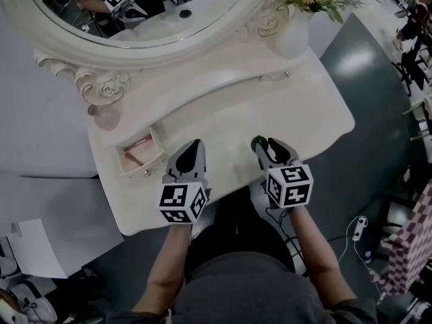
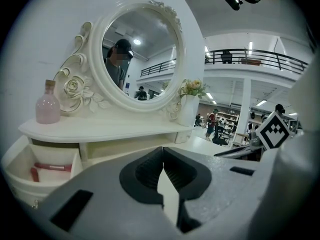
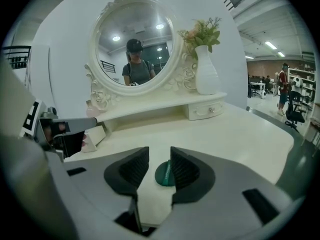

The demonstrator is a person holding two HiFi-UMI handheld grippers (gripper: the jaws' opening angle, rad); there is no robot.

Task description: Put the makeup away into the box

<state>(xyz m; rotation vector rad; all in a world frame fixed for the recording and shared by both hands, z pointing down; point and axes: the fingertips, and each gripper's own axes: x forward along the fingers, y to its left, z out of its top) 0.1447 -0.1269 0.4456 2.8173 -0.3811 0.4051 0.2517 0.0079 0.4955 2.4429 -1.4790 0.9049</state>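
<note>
A dark green round compact (image 3: 164,175) lies on the white dressing table (image 1: 223,113) near its front edge. My right gripper (image 3: 159,154) stands open around it: the right pad is at its edge, the left pad is apart from it. From the head view the compact (image 1: 258,142) shows just at the right gripper (image 1: 266,142) tips. The small box drawer (image 1: 159,144) stands pulled open at the table's left, with a red stick (image 1: 137,142) inside. My left gripper (image 1: 194,145) is shut and empty, just right of that drawer (image 2: 20,159).
An oval mirror (image 1: 135,5) rises at the back. A pink bottle (image 1: 106,117) stands on the shelf at the left, a white vase with flowers (image 1: 293,36) at the right. A small closed drawer (image 3: 206,110) sits under the vase. Dark floor lies right of the table.
</note>
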